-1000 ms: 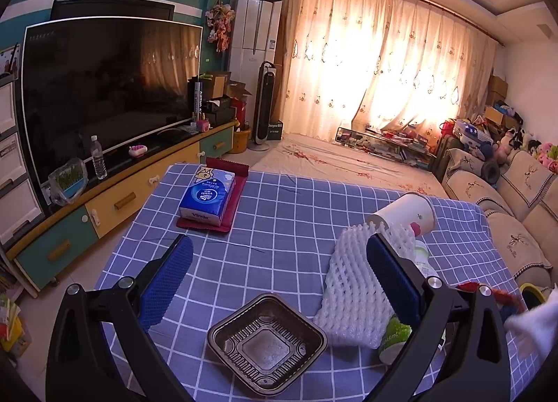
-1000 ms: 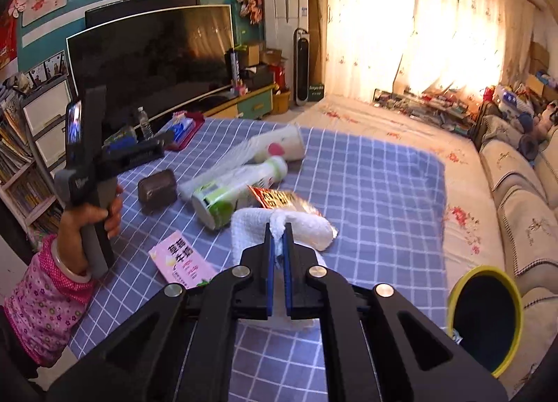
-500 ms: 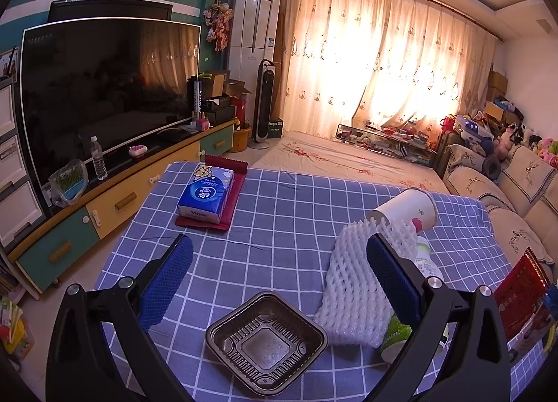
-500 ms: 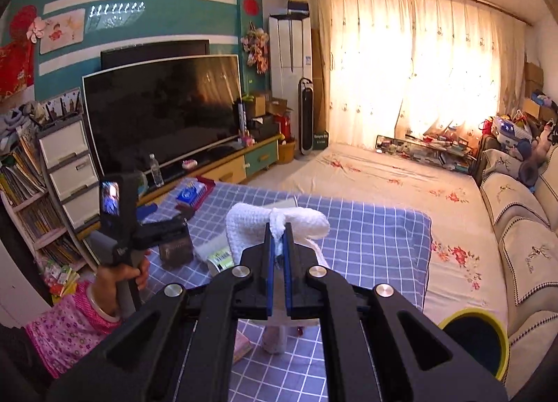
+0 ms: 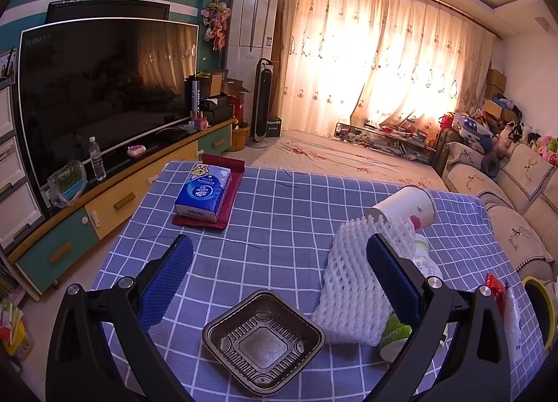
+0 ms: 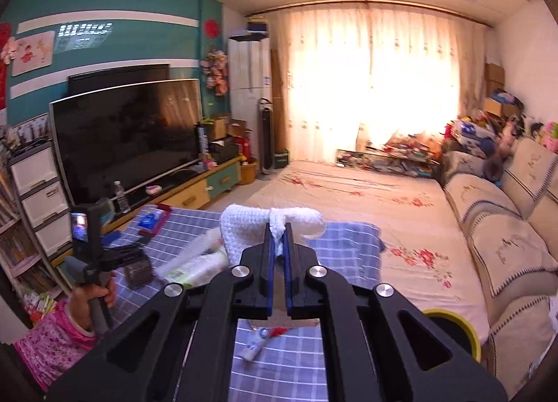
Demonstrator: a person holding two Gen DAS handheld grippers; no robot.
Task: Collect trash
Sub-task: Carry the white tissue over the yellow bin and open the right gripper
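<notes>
My right gripper (image 6: 278,233) is shut on a white foam net wrap (image 6: 244,227) and holds it up above the blue checked table (image 6: 296,367). A yellow-rimmed bin (image 6: 453,335) stands low at the right. My left gripper (image 5: 275,262) is open and empty, hovering over the table (image 5: 279,210). Before it lie a black plastic tray (image 5: 263,337), a white foam net (image 5: 352,283), a green-labelled bottle (image 5: 396,332) and a tipped paper cup (image 5: 404,206). A red snack wrapper (image 5: 495,290) and the bin (image 5: 538,301) show at the right edge.
A blue tissue pack (image 5: 204,191) lies on a red mat (image 5: 230,199) at the table's far left. A TV (image 5: 104,88) on a low cabinet runs along the left. A sofa (image 5: 505,199) stands at the right. A small wrapper (image 6: 258,342) lies on the table under my right gripper.
My right gripper has lifted the foam wrap off the table and tilted upward. The red snack wrapper now shows at the left view's right edge. The left gripper has stayed still.
</notes>
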